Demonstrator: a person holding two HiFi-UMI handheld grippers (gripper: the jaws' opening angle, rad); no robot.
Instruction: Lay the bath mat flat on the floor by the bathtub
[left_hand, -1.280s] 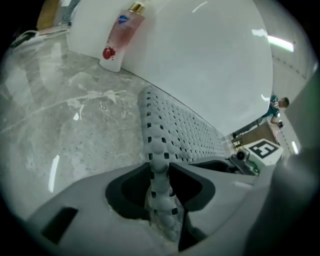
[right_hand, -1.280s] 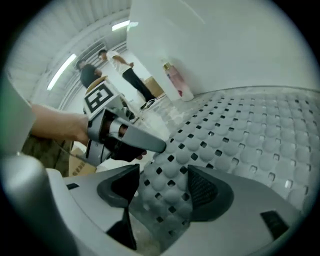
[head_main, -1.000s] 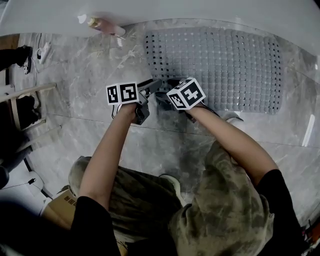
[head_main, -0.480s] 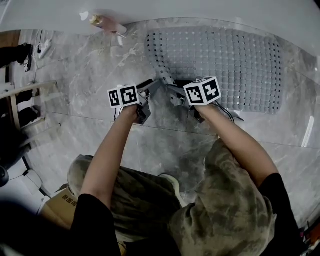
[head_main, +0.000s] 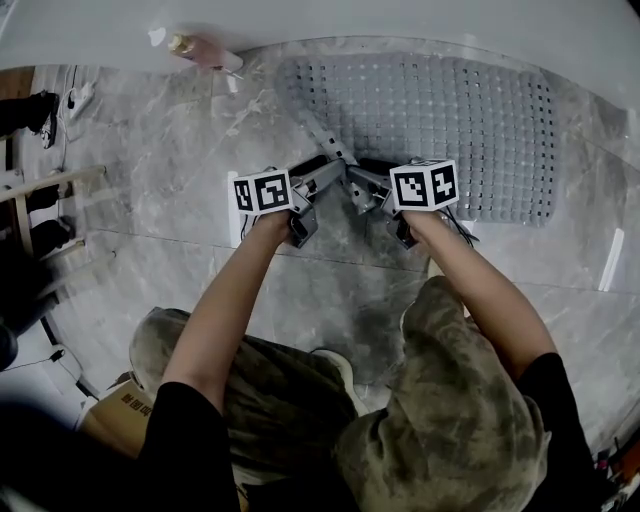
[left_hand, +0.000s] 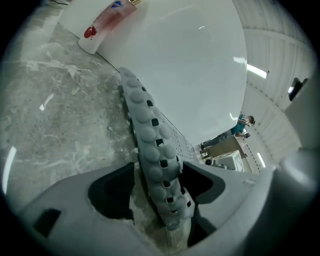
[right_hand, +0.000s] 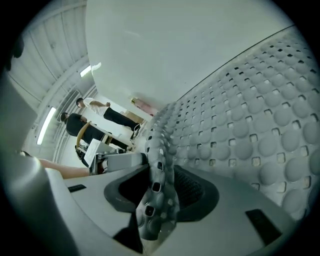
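The grey perforated bath mat (head_main: 450, 120) lies on the marble floor against the white bathtub (head_main: 400, 25). Its near left corner is raised into a ridge between my two grippers. My left gripper (head_main: 335, 172) straddles that raised edge (left_hand: 150, 140); its jaws (left_hand: 160, 190) have just been opening, and a gap shows on the left side of the mat. My right gripper (head_main: 362, 185) meets it from the right. Its jaws (right_hand: 157, 195) have just closed and pinch the mat's edge (right_hand: 159, 150) between the pads.
A pink-and-white bottle (head_main: 205, 52) lies at the tub's foot, left of the mat. Wooden furniture legs (head_main: 40, 200) stand at the far left. A cardboard box (head_main: 120, 415) sits by the person's knee. A white strip (head_main: 610, 260) lies on the floor at right.
Both grippers shifted right. The mat's near left corner, flat a second ago, now stands up as a ridge between them. The right gripper has rolled and closed on the edge.
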